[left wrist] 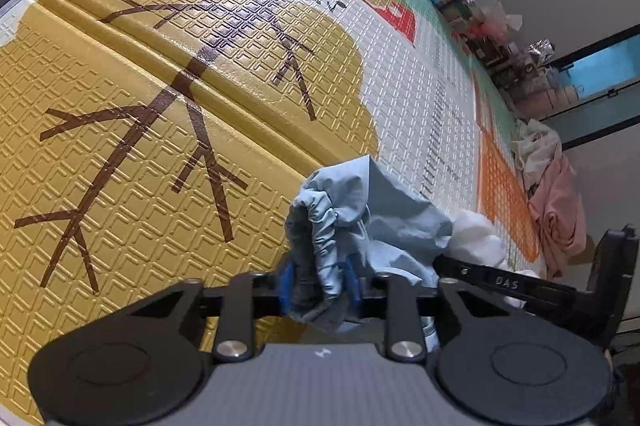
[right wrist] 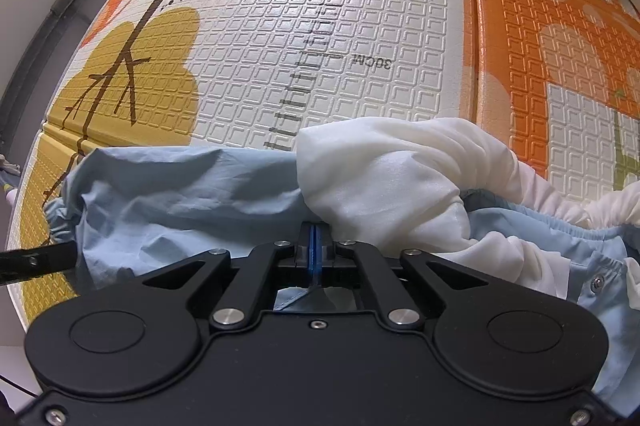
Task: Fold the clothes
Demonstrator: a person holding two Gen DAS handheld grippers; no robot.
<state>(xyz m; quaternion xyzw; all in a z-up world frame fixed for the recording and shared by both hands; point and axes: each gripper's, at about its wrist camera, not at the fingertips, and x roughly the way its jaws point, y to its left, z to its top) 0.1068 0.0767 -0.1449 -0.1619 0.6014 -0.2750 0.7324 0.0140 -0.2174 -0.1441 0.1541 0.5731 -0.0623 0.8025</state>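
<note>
The left hand-held gripper [left wrist: 318, 284] pinches the gathered edge of a light blue garment [left wrist: 360, 218]; the right hand-held gripper [right wrist: 314, 254], pressed together, clamps the same garment on the play mat [right wrist: 340, 25], a white cloth [right wrist: 384, 177] bunched over it

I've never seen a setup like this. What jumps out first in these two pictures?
A crumpled light blue garment with white lining lies on a bright patterned play mat. The left gripper pinches the garment's gathered elastic cuff, and the right gripper is clamped shut at the cloth's edge. A pile of pink and white clothes waits at the mat's far side.
</note>
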